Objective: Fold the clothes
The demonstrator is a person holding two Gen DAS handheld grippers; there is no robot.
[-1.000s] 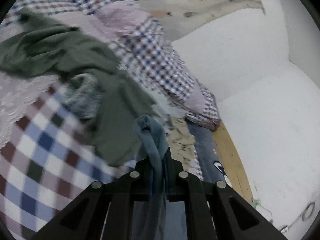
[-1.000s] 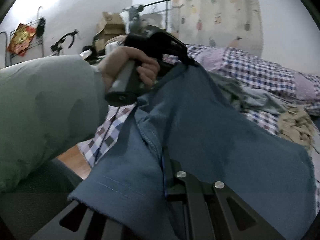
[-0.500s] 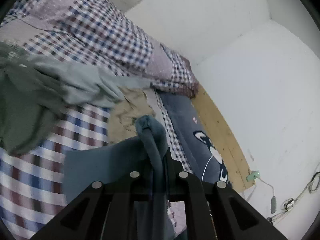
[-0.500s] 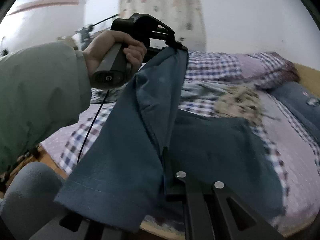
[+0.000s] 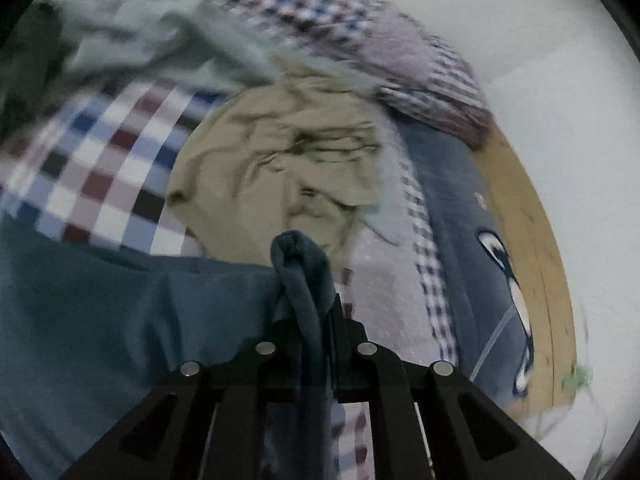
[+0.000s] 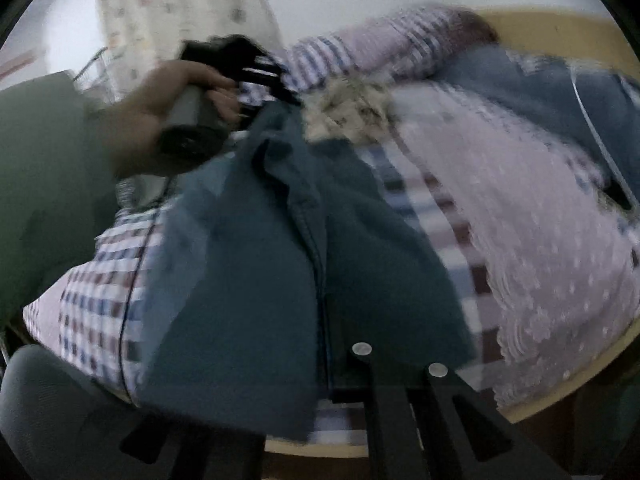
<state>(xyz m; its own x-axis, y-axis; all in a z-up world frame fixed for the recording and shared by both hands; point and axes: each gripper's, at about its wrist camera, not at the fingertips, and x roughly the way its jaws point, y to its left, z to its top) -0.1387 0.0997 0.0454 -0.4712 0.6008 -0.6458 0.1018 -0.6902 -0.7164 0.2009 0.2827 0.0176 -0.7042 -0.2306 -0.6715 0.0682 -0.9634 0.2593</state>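
My left gripper (image 5: 310,280) was pinched on a bunched corner of the blue garment (image 5: 120,320), the cloth rolled into a thick wad between the fingers and trailing away to the left of that view over the checked bedspread (image 5: 100,152). From the right wrist view, the same garment (image 6: 248,280) hung in a long sheet from my left hand (image 6: 168,108) down to my right gripper (image 6: 336,376); its jaws looked closed on the lower edge, with a seam running straight into them. The garment's lower part draped across the near edge of the bed (image 6: 600,360), while the tan garment (image 5: 280,160) lay crumpled towards the middle and the dark blue pillow (image 5: 460,220) sat at the headboard side. To do this step well, I judged I should keep both pinches firm and the two held corners level, pull the cloth taut so the seam lay straight, then lower it flat onto the bare patch of bedspread near the front edge, clear of the tan garment. Both views were blurred, so finer creases could not be read.
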